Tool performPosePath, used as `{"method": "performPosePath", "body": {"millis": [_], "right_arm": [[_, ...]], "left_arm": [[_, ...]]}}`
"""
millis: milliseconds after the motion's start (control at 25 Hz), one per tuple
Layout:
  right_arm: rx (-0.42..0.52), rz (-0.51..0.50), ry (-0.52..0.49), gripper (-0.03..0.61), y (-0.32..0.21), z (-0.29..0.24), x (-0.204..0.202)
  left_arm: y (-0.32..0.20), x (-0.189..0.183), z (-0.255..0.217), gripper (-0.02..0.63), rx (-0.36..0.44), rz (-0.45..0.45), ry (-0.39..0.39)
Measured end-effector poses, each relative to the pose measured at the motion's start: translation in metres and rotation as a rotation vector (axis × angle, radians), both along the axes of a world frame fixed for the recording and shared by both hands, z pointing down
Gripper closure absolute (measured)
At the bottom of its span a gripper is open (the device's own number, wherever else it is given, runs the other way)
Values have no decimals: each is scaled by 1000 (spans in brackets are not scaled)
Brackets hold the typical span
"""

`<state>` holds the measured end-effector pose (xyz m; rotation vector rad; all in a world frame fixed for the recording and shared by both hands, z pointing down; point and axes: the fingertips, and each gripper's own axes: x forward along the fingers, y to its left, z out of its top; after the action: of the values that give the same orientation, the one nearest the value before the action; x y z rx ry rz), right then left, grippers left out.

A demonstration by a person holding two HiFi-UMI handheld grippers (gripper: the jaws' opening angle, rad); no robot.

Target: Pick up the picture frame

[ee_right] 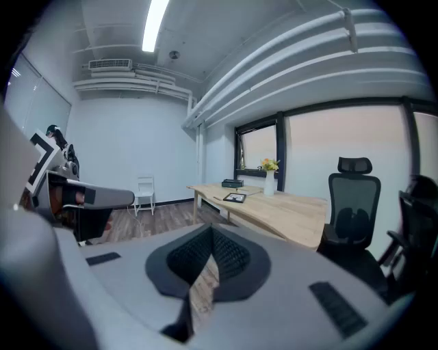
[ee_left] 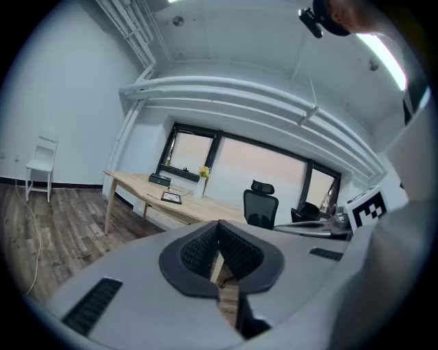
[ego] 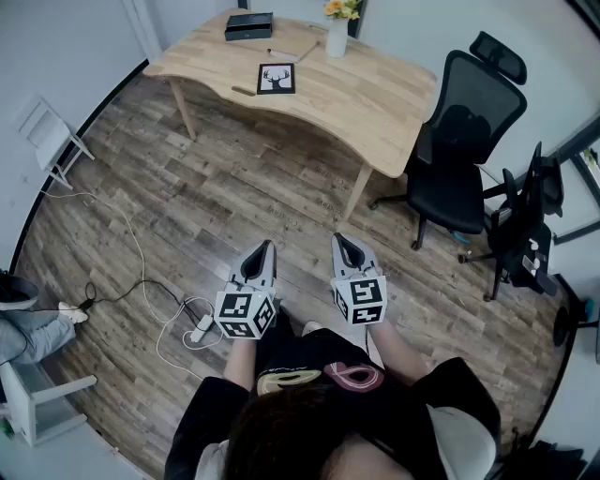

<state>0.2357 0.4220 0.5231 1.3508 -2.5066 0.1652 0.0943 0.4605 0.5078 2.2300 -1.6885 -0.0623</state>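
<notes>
A black picture frame (ego: 276, 79) with a deer print lies flat on the light wooden table (ego: 375, 103) far ahead; it shows small in the left gripper view (ee_left: 171, 197) and the right gripper view (ee_right: 235, 197). My left gripper (ego: 263, 251) and right gripper (ego: 345, 246) are held side by side over the wood floor, well short of the table, pointing toward it. Both are shut with nothing between the pads (ee_left: 219, 249) (ee_right: 212, 254).
On the table stand a white vase with yellow flowers (ego: 338, 30) and a black box (ego: 248, 26). A black office chair (ego: 464, 141) sits right of the table, a second one (ego: 530, 225) further right. A white cable and power strip (ego: 199, 328) lie on the floor at left; a white chair (ego: 47, 136) stands by the left wall.
</notes>
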Motion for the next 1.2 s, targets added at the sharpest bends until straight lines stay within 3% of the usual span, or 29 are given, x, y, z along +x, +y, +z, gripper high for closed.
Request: {"method": "performPosePath", "body": {"millis": [280, 720, 1200], "right_arm": [[-20, -2, -5, 570, -34, -2, -23], [16, 143, -93, 569, -96, -10, -63], [-26, 184, -111, 569, -115, 6, -100]], "left_arm": [[-40, -16, -3, 595, 4, 40, -7], [-102, -78, -2, 595, 0, 95, -8], [-133, -122, 9, 595, -38, 113, 2]]}}
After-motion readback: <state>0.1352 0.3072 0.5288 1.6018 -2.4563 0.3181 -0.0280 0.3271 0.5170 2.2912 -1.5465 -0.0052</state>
